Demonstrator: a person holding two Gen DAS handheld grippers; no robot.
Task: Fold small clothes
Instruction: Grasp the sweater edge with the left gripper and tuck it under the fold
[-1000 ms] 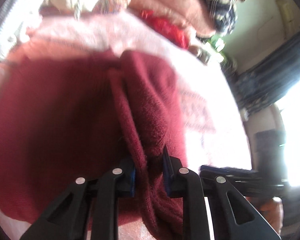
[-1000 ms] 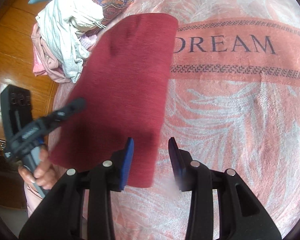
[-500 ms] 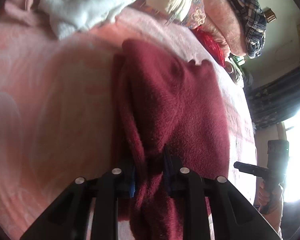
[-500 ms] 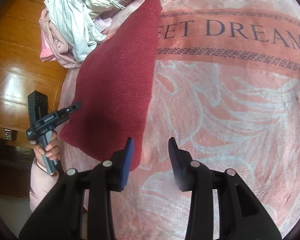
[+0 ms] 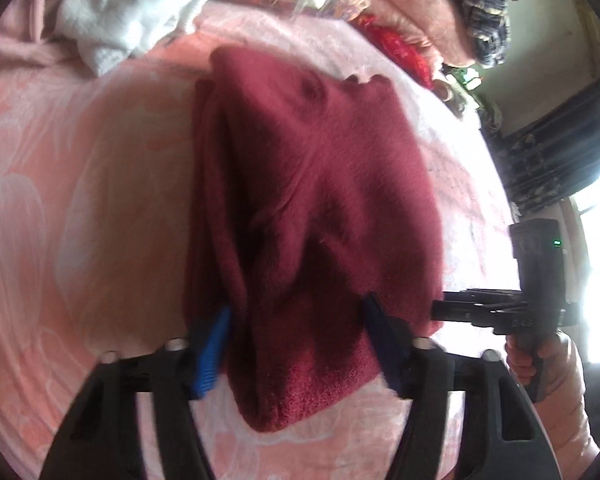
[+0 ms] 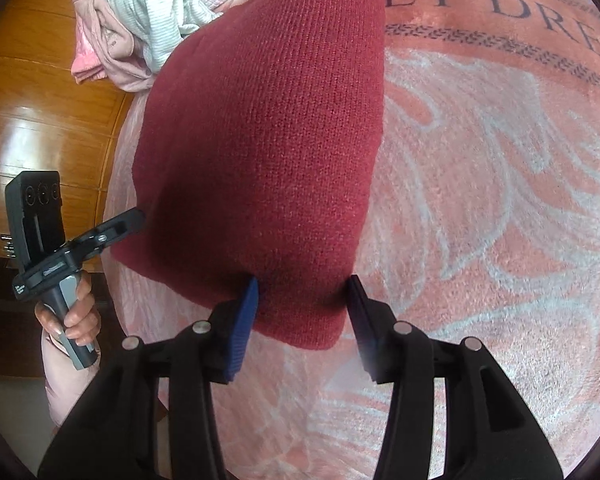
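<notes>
Under everything lies the pink blanket [image 6: 480, 208] with its pale leaf pattern and dark lettering, spread across the bed. On it, flat and folded over, rests the maroon knit garment [image 6: 268, 140], the piece you are folding; from the left wrist view its near end bunches into soft ridges [image 5: 308, 208].

Behind the garment sits a heap of unfolded clothes [image 6: 148, 12], white and pale pink, at the blanket's edge beside the wooden floor [image 6: 40, 92]. From the left wrist view a stack of pink bedding and a dark checked cloth [image 5: 488, 12] rises farther back, with a red item [image 5: 400, 52] beside it.

Your left gripper [image 5: 296, 332] points steeply down at the garment's near end. Its jaws are opening, with a thick fold of maroon knit between the blue pads [image 5: 210, 344]; the pads no longer pinch it. Your left hand [image 6: 70, 312] grips the handle off the bed's side.

Your right gripper [image 6: 302, 312] also tilts down over the garment's near corner. Its jaws are opening, straddling that corner, and the pads stand clear of the cloth. Your right hand [image 5: 540, 356] holds its handle just beside the garment's edge.
</notes>
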